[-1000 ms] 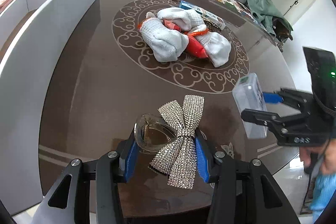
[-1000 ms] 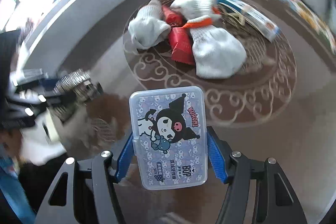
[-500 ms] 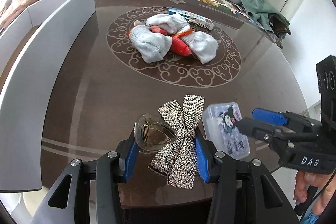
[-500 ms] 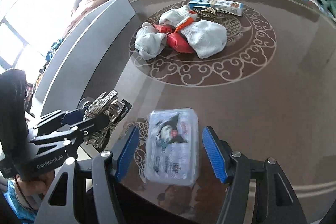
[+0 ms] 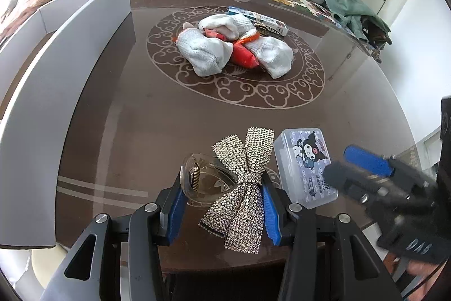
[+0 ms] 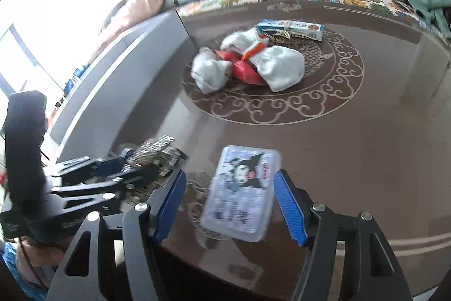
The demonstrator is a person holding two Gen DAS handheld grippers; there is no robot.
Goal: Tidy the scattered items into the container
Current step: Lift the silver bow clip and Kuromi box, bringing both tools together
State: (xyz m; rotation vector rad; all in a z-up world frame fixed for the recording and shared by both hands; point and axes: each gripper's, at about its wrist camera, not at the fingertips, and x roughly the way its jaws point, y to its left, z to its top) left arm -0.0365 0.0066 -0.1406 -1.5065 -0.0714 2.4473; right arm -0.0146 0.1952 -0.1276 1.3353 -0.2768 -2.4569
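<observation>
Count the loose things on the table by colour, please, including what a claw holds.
White socks: 3
Red packets: 2
Blue-white box: 1
Silver bow clip: 1
Clear cartoon case: 1
Gold clip: 1
Total: 9

a: we can't read the small print on the cartoon case (image 6: pixel 241 192); it's smeared with motion in the right wrist view.

b: agreed. the left gripper (image 6: pixel 146 168) is blurred there too, and the right gripper (image 5: pixel 363 168) is soft and cut off by the left wrist view's edge.
</observation>
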